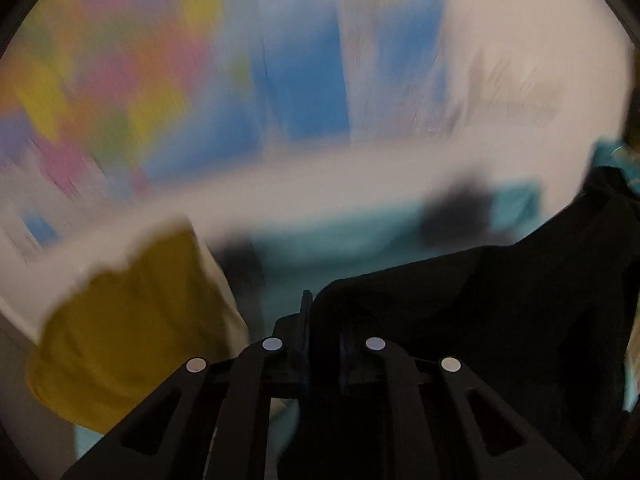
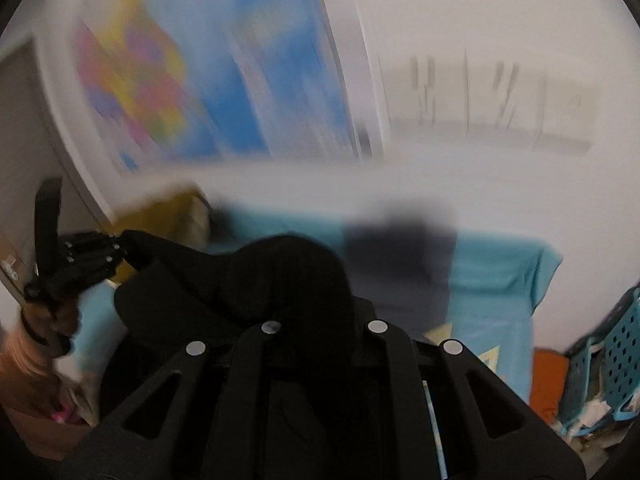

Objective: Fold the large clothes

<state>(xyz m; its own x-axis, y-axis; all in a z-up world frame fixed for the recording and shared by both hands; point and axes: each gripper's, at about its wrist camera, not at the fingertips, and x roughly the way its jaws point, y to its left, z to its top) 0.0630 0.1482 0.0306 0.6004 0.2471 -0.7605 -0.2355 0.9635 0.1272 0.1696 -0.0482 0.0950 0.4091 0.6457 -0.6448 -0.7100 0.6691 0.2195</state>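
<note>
A black garment (image 1: 480, 312) hangs in the air, stretched between both grippers. My left gripper (image 1: 324, 344) is shut on one edge of it; the cloth drapes to the right. In the right wrist view the black garment (image 2: 260, 280) bunches over my right gripper (image 2: 320, 320), which is shut on it with the fingertips hidden under the cloth. The left gripper (image 2: 120, 254) shows at the left of that view, holding the garment's far end. Both views are motion-blurred.
A turquoise sheet (image 2: 500, 264) covers the surface below. A yellow cloth (image 1: 132, 320) lies at the left. A blue perforated basket (image 2: 616, 356) and an orange item (image 2: 550, 380) stand at the right. A colourful map poster (image 2: 208, 80) hangs on the white wall.
</note>
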